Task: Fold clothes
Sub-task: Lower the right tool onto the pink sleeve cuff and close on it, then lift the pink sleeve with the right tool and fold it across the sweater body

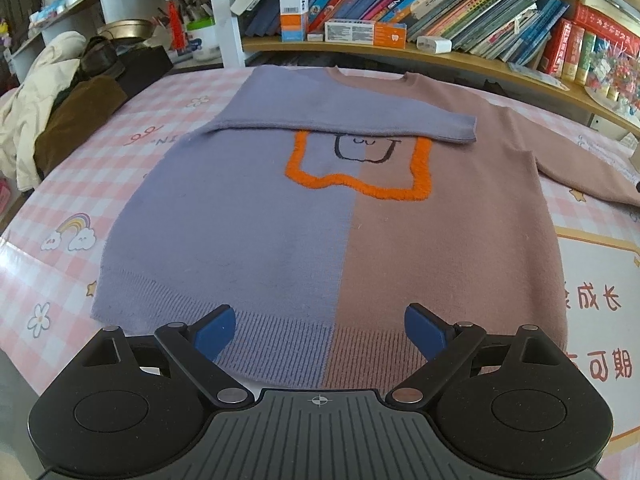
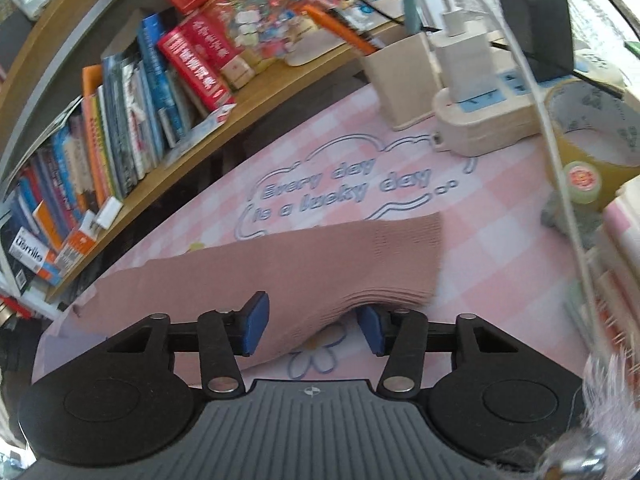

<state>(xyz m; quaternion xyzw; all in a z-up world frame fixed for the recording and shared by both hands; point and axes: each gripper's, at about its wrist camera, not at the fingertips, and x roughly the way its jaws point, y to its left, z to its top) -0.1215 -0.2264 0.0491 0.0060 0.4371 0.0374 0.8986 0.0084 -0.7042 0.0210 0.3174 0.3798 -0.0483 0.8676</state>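
Note:
A knit sweater (image 1: 320, 216), lilac on its left half and dusty pink on its right, lies flat on the table with an orange outline motif on the chest. Its lilac sleeve (image 1: 360, 120) is folded across the chest. Its pink sleeve (image 1: 580, 176) stretches out to the right. My left gripper (image 1: 320, 330) is open and empty, hovering just above the sweater's ribbed hem. In the right wrist view the pink sleeve's cuff (image 2: 380, 256) lies between the blue pads of my right gripper (image 2: 314, 328), whose jaws are partly open around the cuff's lower edge and not clamped.
The table wears a pink checked cloth (image 1: 80, 216). A bookshelf (image 1: 440, 12) runs along the back. Coats (image 1: 52, 112) are piled at the left. A power strip (image 2: 480, 116), a beige box (image 2: 404, 80) and a tape roll (image 2: 592, 136) stand beyond the cuff.

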